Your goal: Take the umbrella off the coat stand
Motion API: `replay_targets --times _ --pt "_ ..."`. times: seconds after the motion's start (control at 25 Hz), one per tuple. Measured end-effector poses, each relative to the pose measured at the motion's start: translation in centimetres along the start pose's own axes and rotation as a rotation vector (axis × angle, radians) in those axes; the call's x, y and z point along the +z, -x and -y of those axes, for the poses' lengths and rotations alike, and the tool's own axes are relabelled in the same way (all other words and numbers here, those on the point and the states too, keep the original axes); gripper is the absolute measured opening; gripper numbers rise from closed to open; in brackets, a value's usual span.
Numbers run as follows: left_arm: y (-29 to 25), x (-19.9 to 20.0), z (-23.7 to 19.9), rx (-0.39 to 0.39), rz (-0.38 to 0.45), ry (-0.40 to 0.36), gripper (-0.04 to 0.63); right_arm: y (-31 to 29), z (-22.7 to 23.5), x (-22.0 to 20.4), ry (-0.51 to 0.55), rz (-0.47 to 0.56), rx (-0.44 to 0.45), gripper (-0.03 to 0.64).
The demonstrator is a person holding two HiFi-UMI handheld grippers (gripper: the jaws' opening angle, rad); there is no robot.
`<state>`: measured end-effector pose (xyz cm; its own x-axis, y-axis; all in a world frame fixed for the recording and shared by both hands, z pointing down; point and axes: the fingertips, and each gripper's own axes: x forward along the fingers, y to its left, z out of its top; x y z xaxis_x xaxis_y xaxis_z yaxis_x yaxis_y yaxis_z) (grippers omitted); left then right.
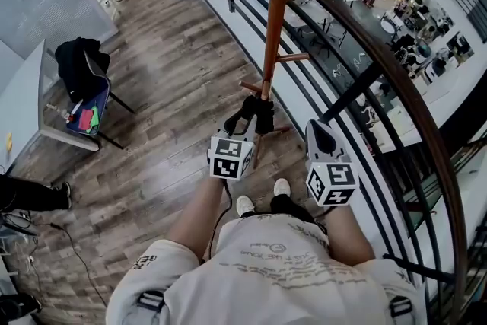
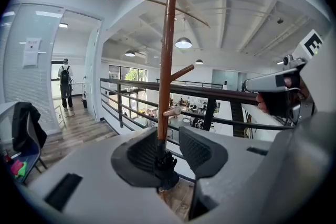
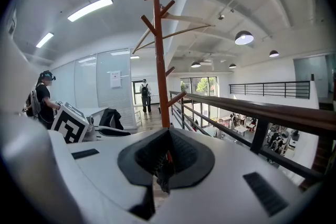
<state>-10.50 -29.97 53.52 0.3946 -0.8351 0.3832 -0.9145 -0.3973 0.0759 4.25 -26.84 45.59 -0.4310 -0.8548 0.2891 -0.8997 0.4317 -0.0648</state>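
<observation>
Left gripper (image 2: 170, 152) jaws apart just before the stand (image 1: 275, 11), right gripper (image 3: 169, 136) jaws together, empty; no umbrella shows.
Best to locate the umbrella on the stand first, then lift it clear of the pegs (image 1: 293, 57).

The head view looks steeply down on the coat stand (image 1: 278, 11); both gripper views look up it from close.

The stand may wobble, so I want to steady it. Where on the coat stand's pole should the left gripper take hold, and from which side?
Grip the bare round pole just below the short peg, coming from the person's side with the left gripper level, jaws open. The pole stands upright and smooth there, and the railing blocks the far side.
</observation>
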Motion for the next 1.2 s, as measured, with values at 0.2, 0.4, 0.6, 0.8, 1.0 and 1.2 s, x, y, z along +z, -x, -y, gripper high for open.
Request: replay_targets --times 0.2,0.4,0.6,0.8,1.0,1.2 --pt "-2.6 -0.2 0.5 0.018 0.016 -0.050 0.123 -0.4 2.3 -0.1 -0.007 -0.009 0.000 0.002" --pt "-5.3 -0.8 0.5 0.015 0.022 -0.047 0.124 -0.5 4.4 -0.6 -0.009 -0.023 -0.015 0.002" --pt "-7.5 -1.3 -0.4 -0.011 0.028 -0.054 0.124 -0.3 6.1 -1.2 -0.013 -0.034 -0.048 0.002" --pt "-9.1 -2.0 -0.9 -0.093 0.012 -0.072 0.124 -0.3 6.9 -1.5 -0.008 -0.053 -0.069 0.002" --pt "-10.6 -3.0 -1.1 -0.211 -0.016 -0.067 0.123 -0.6 6.9 -1.4 0.011 -0.060 -0.084 0.002" --pt "-11.6 -2.8 -1.9 -0.262 -0.018 -0.069 0.123 -1.1 6.5 -1.6 0.017 -0.073 -0.095 0.002"
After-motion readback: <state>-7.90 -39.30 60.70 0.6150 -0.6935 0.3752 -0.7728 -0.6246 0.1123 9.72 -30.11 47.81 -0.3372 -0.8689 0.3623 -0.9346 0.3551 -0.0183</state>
